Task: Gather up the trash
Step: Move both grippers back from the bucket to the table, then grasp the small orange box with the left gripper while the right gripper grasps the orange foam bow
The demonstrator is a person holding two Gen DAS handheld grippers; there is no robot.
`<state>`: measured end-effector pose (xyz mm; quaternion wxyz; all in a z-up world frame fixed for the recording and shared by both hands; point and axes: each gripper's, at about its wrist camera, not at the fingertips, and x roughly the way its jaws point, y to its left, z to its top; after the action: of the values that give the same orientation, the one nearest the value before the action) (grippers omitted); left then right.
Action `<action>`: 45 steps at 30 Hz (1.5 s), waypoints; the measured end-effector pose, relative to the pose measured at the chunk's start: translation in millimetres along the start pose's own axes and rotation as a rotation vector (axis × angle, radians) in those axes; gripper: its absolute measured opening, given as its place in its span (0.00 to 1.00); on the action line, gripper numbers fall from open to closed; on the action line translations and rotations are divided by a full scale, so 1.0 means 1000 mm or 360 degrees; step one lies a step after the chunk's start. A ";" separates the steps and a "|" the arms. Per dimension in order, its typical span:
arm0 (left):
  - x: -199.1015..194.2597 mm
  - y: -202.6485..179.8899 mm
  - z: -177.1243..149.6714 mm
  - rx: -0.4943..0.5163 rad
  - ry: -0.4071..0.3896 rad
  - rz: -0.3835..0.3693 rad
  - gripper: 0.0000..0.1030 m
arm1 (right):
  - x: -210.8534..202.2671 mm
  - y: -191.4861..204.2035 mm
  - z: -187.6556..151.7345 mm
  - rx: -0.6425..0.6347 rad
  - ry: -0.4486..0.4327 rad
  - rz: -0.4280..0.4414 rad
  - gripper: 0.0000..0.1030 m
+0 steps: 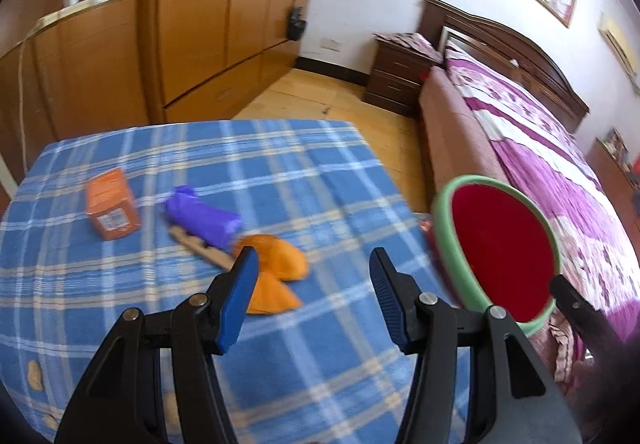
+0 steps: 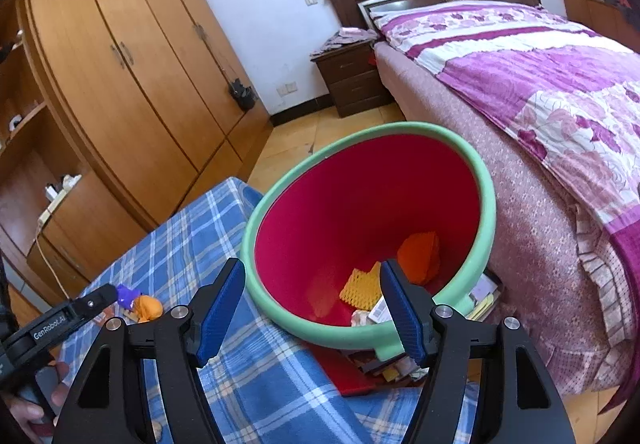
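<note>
Here, red bin point(image 2: 360, 196) tipped, mouth facing right claw point(image 2: 316, 308), jaws apart.

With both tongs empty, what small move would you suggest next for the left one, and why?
Probably ease the left tongs forward and down onto the orange peel just ahead. They are open and empty, peel, a purple wrapper and an orange box lie on the blue cloth, and the bin holds only some scraps.

One red bin point(image 2: 360, 204), one orange box point(image 1: 112, 204), one purple bag point(image 1: 204, 218), two orange peels point(image 1: 276, 256).
</note>
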<state>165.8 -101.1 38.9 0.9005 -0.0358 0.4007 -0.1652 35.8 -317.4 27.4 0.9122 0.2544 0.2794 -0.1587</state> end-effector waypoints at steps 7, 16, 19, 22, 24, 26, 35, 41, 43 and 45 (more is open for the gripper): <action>0.003 0.055 0.016 -0.0077 -0.0029 0.0163 0.56 | 0.011 0.019 0.003 0.0006 0.0020 0.0031 0.69; 0.029 0.113 0.037 -0.0146 0.0022 0.0333 0.59 | 0.037 0.052 0.005 -0.0055 0.0103 0.0103 0.70; 0.042 0.129 0.042 -0.0161 0.0047 0.0391 0.59 | 0.045 0.060 0.000 -0.0092 0.0142 0.0126 0.70; 0.052 0.140 0.044 -0.0201 0.0068 0.0437 0.60 | 0.051 0.066 -0.004 -0.0124 0.0166 0.0135 0.70; 0.054 0.144 0.044 -0.0190 0.0038 0.0498 0.60 | 0.055 0.068 -0.005 -0.0135 0.0183 0.0135 0.70; 0.058 0.148 0.045 -0.0198 0.0055 0.0499 0.60 | 0.058 0.068 -0.006 -0.0140 0.0198 0.0132 0.70; 0.075 0.161 0.034 -0.0296 0.0133 0.0467 0.60 | 0.068 0.074 -0.008 -0.0167 0.0236 0.0151 0.70; 0.084 0.166 0.027 -0.0354 0.0167 0.0405 0.60 | 0.071 0.080 -0.011 -0.0192 0.0260 0.0168 0.70; 0.085 0.166 0.026 -0.0349 0.0171 0.0411 0.60 | 0.072 0.082 -0.012 -0.0203 0.0267 0.0173 0.70; 0.084 0.165 0.026 -0.0340 0.0160 0.0407 0.58 | 0.073 0.085 -0.014 -0.0216 0.0279 0.0181 0.70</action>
<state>281.3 25.7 -35.4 0.8840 -0.0716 0.4619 -0.0073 124.7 -251.0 6.0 0.9069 0.2205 0.3533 -0.0648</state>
